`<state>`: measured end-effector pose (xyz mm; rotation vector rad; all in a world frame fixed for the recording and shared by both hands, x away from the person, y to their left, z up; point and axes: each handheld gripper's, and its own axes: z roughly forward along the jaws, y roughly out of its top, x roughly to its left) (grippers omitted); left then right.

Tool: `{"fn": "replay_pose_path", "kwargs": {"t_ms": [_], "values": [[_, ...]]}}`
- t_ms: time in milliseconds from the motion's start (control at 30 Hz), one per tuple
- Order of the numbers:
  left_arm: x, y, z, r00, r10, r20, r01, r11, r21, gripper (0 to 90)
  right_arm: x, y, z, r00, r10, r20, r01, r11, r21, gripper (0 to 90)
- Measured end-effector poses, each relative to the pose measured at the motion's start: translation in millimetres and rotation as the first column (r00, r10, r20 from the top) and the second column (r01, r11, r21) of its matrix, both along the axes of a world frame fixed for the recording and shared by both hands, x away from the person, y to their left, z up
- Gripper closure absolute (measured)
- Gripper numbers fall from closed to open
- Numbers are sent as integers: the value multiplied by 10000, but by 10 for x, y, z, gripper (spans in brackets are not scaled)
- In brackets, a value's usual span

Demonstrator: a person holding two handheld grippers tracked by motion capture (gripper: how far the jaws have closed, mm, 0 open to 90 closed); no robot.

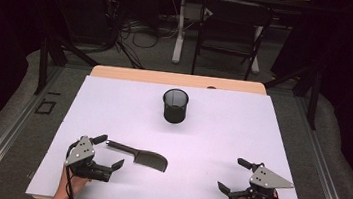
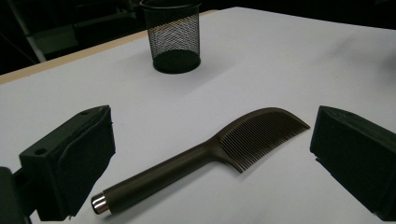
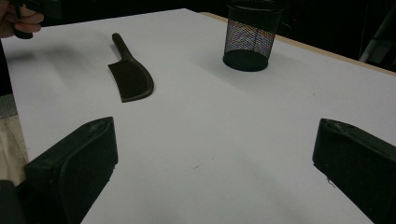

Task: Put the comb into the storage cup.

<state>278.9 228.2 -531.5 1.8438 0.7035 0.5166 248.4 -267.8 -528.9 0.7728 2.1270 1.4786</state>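
A white worktop (image 1: 221, 135) carries a dark comb (image 1: 139, 155) and, well beyond it toward the far edge, an upright black mesh cup (image 1: 175, 105).

The high view takes in both hands at the near edge. The left tongs (image 1: 112, 150) sit just left of the comb, jaws wide apart, with the end of the comb's handle lying between the jaw tips. The right tongs (image 1: 232, 174) are well to the right of the comb, jaws also wide apart, holding nothing and near nothing.

The left gripper view brings detail the high view lacks: the comb (image 2: 205, 156) has fine teeth along one curved edge and a small silver cap at the handle's end. It lies flat on the worktop between the two spread jaws, touching neither. The cup (image 2: 173, 35) stands beyond it.

The right gripper view shows bare worktop between its own spread jaws. The comb (image 3: 131, 74) lies farther off to the upper left, the cup (image 3: 251, 35) to the comb's right. At the top left corner, the other hand (image 3: 18, 18) grips its handle.
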Motion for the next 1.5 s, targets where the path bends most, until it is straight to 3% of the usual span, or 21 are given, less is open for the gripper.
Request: {"fn": "replay_pose_path", "kwargs": {"t_ms": [1033, 1500], "values": [[437, -61, 62, 9989, 415, -225, -407, 9985, 353, 0, 13, 19, -10, 9999, -94, -112, 94, 10000, -32, 0], [619, -59, 31, 9950, 802, -600, -770, 9956, 540, 0, 12, 15, -11, 9999, -50, -133, 49, 9999, -133, 0]]}}
